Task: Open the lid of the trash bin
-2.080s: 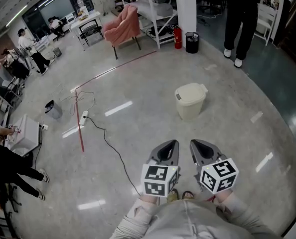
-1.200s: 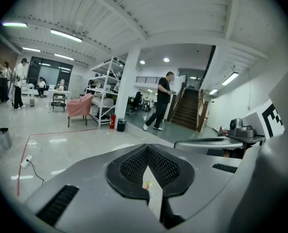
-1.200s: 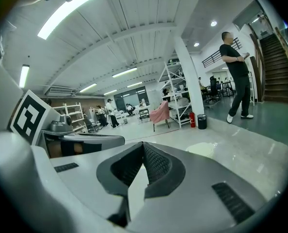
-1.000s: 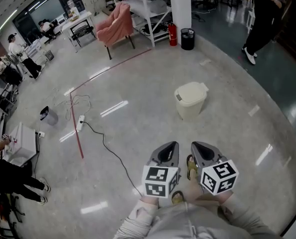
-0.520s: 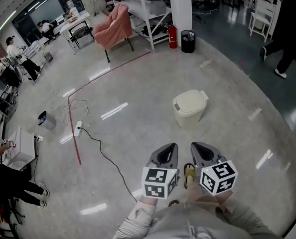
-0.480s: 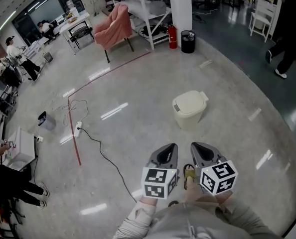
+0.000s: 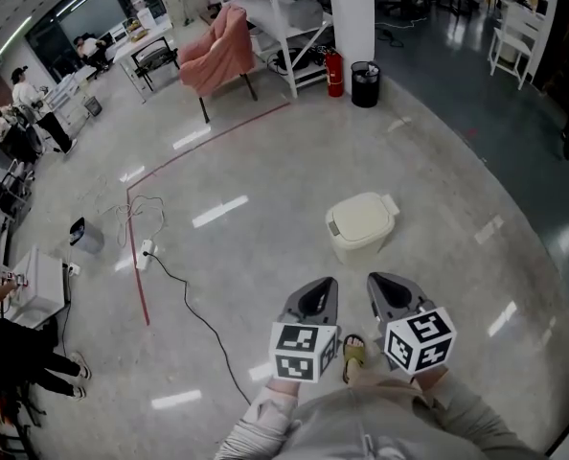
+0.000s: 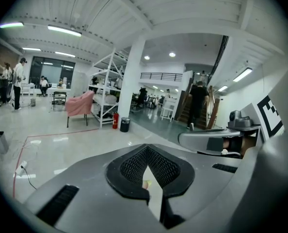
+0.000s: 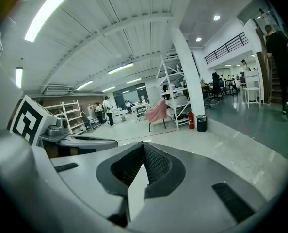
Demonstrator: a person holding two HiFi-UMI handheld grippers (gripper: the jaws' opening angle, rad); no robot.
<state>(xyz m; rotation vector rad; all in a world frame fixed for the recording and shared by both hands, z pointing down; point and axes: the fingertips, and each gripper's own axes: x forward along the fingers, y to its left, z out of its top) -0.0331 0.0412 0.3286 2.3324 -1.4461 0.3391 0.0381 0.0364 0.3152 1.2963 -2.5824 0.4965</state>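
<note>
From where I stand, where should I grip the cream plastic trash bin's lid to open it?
Probably the left rim of the cream lid, by the grey patch, coming from the left with the left claw. The rounded lug on the opposite side looks like the hinge, so this edge should lift.

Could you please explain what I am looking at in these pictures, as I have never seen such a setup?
There is no robot arm. A person holds a two-jaw tool in each hand: the left gripper and the right gripper. The marker cubes are part of them. The head view comes from a camera on the person's head, looking down at the floor. The two gripper views ride on the tools and look along their jaws. Both pairs of jaws meet at the tips and hold nothing. Ahead stands a cream trash bin, its lid closed, apart from both grippers. A black cable lies to the left.
</note>
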